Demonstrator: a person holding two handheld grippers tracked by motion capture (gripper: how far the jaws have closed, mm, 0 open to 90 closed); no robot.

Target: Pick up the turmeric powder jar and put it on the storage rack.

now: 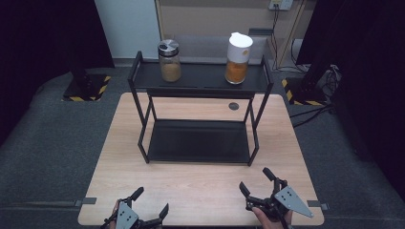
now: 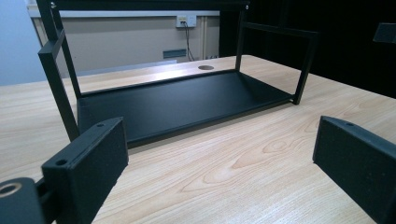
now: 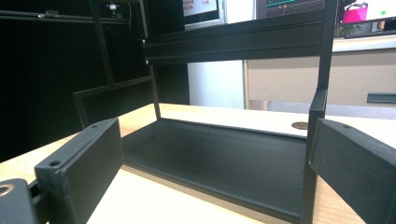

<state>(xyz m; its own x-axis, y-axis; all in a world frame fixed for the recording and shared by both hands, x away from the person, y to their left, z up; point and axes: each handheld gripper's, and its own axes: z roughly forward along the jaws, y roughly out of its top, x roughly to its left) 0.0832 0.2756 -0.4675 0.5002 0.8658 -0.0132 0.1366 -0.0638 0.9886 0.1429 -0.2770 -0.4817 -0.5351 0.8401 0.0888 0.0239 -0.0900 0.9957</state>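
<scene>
On the rack's top shelf I see two containers: a glass jar with a metal lid, about a third full of tan powder, at left, and a white-capped bottle of orange powder at right. The lower shelf is bare. My left gripper and right gripper both hover empty, jaws spread, near the wooden table's front edge. Grey carpet surrounds it; dark curtains hang either side.
</scene>
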